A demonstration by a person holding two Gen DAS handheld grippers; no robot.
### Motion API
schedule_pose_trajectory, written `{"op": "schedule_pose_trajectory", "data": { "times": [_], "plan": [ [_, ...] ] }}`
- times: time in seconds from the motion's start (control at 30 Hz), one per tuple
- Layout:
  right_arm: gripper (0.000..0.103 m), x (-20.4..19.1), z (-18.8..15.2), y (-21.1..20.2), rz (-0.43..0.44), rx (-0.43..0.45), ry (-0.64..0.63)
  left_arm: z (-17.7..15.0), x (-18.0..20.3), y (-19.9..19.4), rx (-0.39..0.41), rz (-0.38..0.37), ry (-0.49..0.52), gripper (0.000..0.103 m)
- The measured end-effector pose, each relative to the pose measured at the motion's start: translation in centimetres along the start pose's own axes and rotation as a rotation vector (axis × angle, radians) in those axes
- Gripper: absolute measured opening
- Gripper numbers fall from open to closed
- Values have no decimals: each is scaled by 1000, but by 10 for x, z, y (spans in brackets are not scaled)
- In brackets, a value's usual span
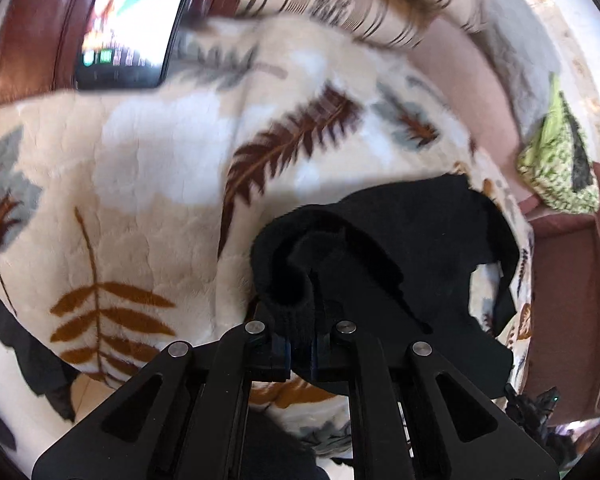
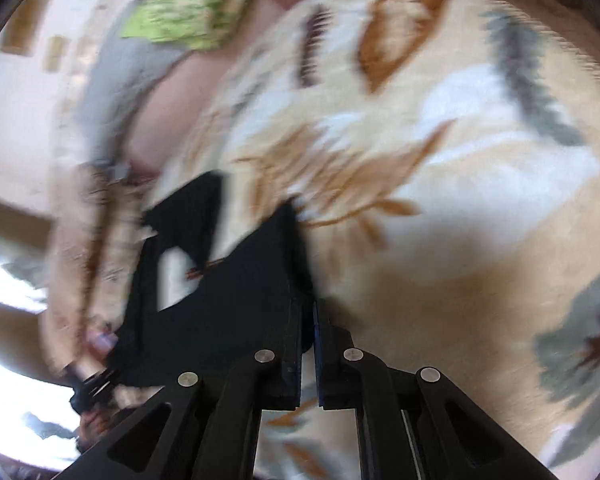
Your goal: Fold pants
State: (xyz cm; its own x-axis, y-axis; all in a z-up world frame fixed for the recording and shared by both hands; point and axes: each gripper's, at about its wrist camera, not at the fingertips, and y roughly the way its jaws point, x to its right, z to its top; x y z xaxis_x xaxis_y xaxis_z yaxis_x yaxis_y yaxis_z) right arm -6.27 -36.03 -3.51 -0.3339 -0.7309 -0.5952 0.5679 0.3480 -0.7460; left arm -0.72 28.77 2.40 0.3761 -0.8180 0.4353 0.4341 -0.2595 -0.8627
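The black pants [image 1: 412,256] hang over a cream blanket [image 1: 148,184] with leaf prints. My left gripper [image 1: 300,344] is shut on a thick rolled edge of the pants, which bunches up between the fingers. In the right wrist view, which is blurred by motion, my right gripper [image 2: 308,344] is shut on another edge of the pants [image 2: 228,304], with the fabric stretching left from the fingers above the blanket [image 2: 460,184]. Part of the fabric has a gap showing the blanket behind it.
A tablet or screen [image 1: 132,24] with a bright picture lies at the blanket's far left by a brown cushion [image 1: 28,40]. A green patterned cushion [image 1: 560,160] sits at the right, also in the right wrist view [image 2: 196,4]. A brown sofa edge [image 1: 564,300] borders the blanket.
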Motion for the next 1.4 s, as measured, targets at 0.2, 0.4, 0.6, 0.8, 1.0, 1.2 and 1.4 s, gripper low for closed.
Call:
{"op": "schedule_pose_trajectory", "data": {
  "times": [0.2, 0.4, 0.6, 0.8, 1.0, 1.2, 1.4],
  "plan": [
    [5, -81, 11, -26, -250, 329, -455, 6, 3, -21, 135, 111, 21, 12],
    [47, -191, -67, 55, -286, 347, -1311, -5, 10, -56, 394, 168, 47, 17],
    [47, -203, -94, 123, -433, 257, -1613, -19, 20, -65, 513, 109, 114, 40],
    [44, -210, -77, 148, -469, 146, -1576, -17, 44, -47, 379, 9, 229, 40],
    [5, -218, -72, 142, -525, 175, -1534, -32, 67, 1, 45, -243, 159, 44],
    [4, -220, -41, 70, -256, 287, -1195, -36, 91, 59, -147, -309, 51, 44],
    [4, -209, -36, 9, 36, 343, -1032, -20, 91, 83, -152, -347, -82, 44]
  ]
}}
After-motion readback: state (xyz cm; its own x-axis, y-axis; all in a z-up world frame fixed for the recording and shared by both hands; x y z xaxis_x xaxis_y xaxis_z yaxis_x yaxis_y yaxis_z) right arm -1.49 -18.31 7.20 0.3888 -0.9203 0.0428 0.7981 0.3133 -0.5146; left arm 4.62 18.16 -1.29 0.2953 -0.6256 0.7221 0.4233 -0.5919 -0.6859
